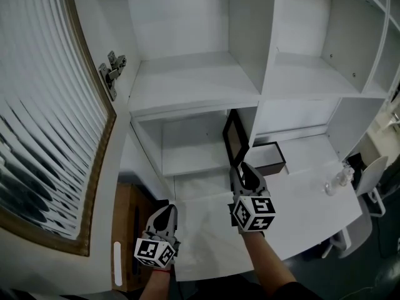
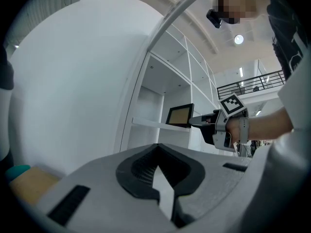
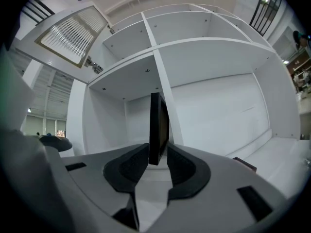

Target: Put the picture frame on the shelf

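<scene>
The picture frame (image 1: 234, 137), dark-rimmed with a tan face, stands upright and edge-on at the mouth of a lower shelf compartment (image 1: 187, 145), close to the vertical divider. My right gripper (image 1: 241, 167) is shut on its lower edge. In the right gripper view the frame (image 3: 158, 125) rises between both pads (image 3: 130, 165). I cannot tell whether it touches the shelf board. My left gripper (image 1: 165, 212) hangs low at the left, shut and holding nothing. From the left gripper view I see the frame (image 2: 180, 115) held out by the right gripper (image 2: 198, 121).
An open cabinet door with a slatted panel (image 1: 44, 136) fills the left side, its hinge (image 1: 112, 74) at the cabinet edge. A dark box (image 1: 270, 157) sits on the white desk (image 1: 300, 199), with a clear bottle (image 1: 339, 179) at the right and a chair (image 1: 375, 174) beyond it.
</scene>
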`<state>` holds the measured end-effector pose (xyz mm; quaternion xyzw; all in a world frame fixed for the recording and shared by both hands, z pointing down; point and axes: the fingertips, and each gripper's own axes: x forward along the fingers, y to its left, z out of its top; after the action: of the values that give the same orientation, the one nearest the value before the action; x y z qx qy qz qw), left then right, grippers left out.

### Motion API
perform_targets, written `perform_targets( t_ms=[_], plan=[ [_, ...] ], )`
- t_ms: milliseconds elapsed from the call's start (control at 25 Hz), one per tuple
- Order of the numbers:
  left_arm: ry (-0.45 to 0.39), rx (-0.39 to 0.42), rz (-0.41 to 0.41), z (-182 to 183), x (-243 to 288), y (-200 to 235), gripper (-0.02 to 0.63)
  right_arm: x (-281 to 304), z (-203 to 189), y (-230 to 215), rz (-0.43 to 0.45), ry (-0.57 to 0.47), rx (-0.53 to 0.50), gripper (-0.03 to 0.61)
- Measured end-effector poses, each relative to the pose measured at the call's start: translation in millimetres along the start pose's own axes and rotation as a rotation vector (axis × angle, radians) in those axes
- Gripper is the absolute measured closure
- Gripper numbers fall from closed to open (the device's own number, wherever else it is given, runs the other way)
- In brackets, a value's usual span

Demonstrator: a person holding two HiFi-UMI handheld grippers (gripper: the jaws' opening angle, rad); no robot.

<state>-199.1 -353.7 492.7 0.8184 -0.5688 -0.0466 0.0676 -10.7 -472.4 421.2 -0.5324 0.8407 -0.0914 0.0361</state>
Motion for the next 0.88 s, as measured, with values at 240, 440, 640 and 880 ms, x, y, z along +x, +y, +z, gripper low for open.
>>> perform_targets(
  t_ms=[240,440,640,880],
  plan=[
    [0.004,0.003,0.003,-0.3,-8.0,-0.9,0.611,-15.3,-8.9,-1.7,0.0,0.02,-0.01,0.483],
    [0.003,0.015,0.0,3.4,-16.3,-5.5,0.611,-32.2,-15.9,1.7,0.026,0.033,-0.035,0.483],
    [-0.001,0.014,0.003,4.8,-27.0,-8.6,0.611,-51.6,-21.9,4.3,0.046,0.036,-0.059,0.497],
    [0.002,0.017,-0.001,4.6,-40.3,-17.5,0.611,-77.9,-28.9,5.3,0.069,0.041,-0.072,0.552]
  ],
)
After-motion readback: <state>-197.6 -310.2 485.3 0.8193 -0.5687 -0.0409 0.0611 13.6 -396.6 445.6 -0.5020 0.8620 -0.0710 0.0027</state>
